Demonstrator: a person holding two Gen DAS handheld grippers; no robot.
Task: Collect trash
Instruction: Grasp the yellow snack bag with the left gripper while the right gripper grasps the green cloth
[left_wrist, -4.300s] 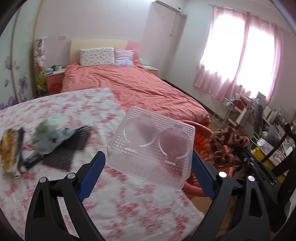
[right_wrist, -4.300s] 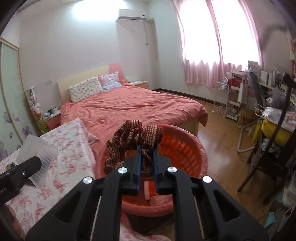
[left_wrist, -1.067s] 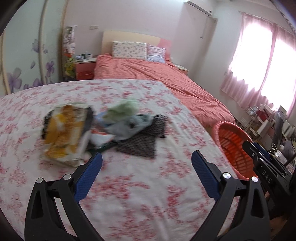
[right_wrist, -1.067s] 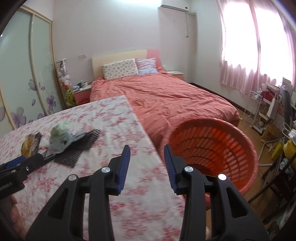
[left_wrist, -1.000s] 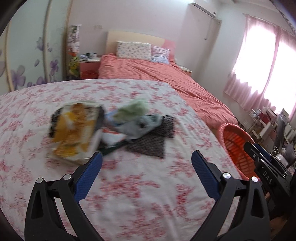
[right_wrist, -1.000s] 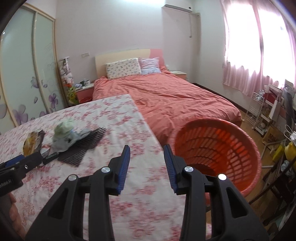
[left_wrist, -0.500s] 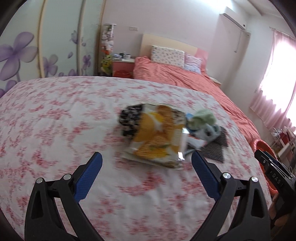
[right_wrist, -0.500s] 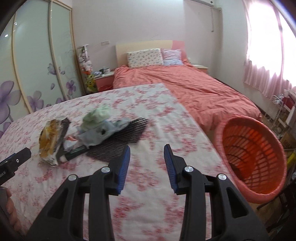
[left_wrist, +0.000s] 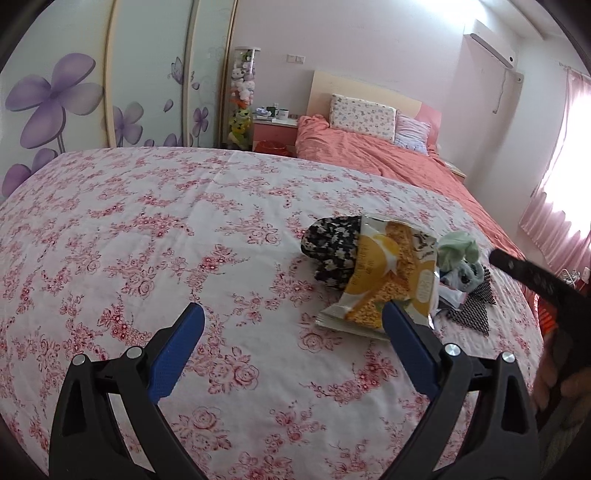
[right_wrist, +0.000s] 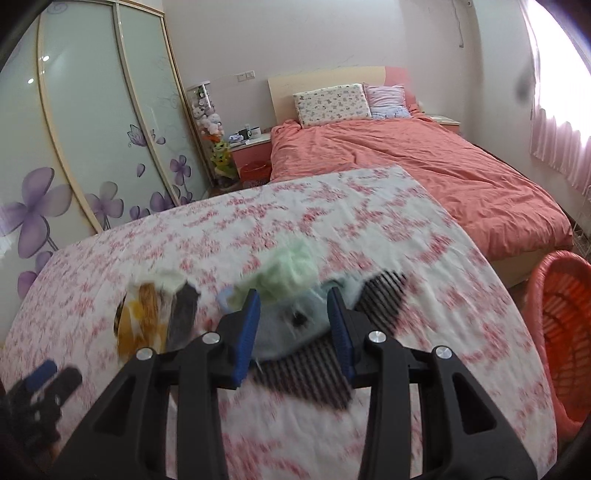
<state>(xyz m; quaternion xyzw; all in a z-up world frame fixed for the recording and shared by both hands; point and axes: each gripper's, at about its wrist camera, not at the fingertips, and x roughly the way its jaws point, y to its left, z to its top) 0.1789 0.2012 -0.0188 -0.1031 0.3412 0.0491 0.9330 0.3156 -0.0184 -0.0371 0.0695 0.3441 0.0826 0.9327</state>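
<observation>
Gaping jaws, left: the left gripper (left_wrist: 291, 317) is held wide open, with nothing between its blue pads (left_wrist: 177, 347); only the floral cloth is seen in the gap.
Right jaws: the right gripper (right_wrist: 293, 310) is held partly open, nothing is clamped, and a pale blue-grey rag (right_wrist: 291, 328) is framed between the pads; whether it is touched cannot be told, since this view is blurred.
Snack bag: a yellow and white snack packet (left_wrist: 384, 284) is seen lying flat on the cloth, just beyond the tip of the left gripper's right finger and partly covered by it in the picture.
Dark patterned item: a black and white patterned cloth (left_wrist: 332, 251) is tucked under the far left edge of the packet.
Green wad: a crumpled pale green piece (left_wrist: 456, 249) is found just to the right of the packet, resting on the rag.
Mesh: a black mesh sheet (right_wrist: 380, 291) is spread beneath and to the right of the rag.
Surface: all the trash is gathered on a table covered by a pink floral cloth (left_wrist: 147, 229), toward its right side.
Basket: an orange slatted basket (right_wrist: 565, 325) is stood on the floor beside the table's right edge, well apart from the pile.
Beyond: a bed with a coral duvet (right_wrist: 424, 158) is seen behind the table.
</observation>
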